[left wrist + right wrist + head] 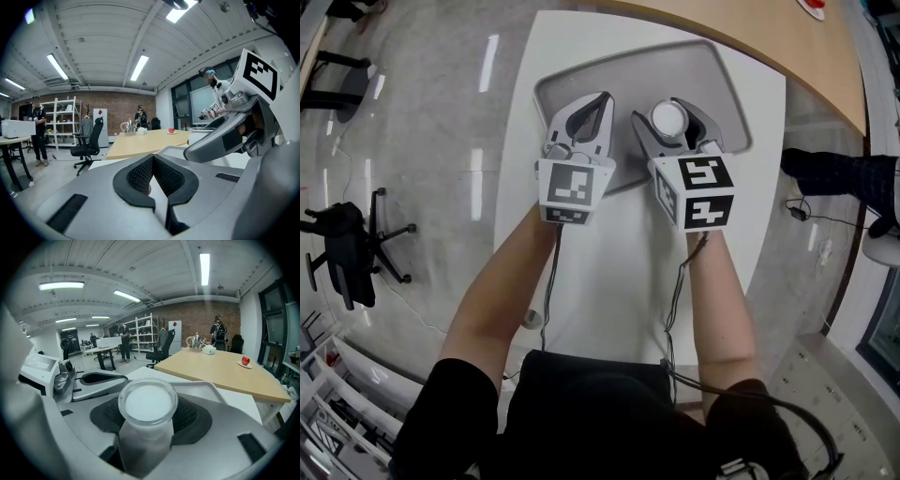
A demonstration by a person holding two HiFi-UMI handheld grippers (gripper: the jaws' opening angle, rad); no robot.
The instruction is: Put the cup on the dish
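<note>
Right tool (670, 112) grips the white frosted plastic cup (668, 119) over the grey rectangular dish (675, 66) by the white table's (609, 272) far edge. The left tool (598, 103) is closed and empty. Cup likely needs lowering level before release.

The right tongs (149, 417) clamp a white cup (147, 401), the grey dish (206, 385) just beyond.
</note>
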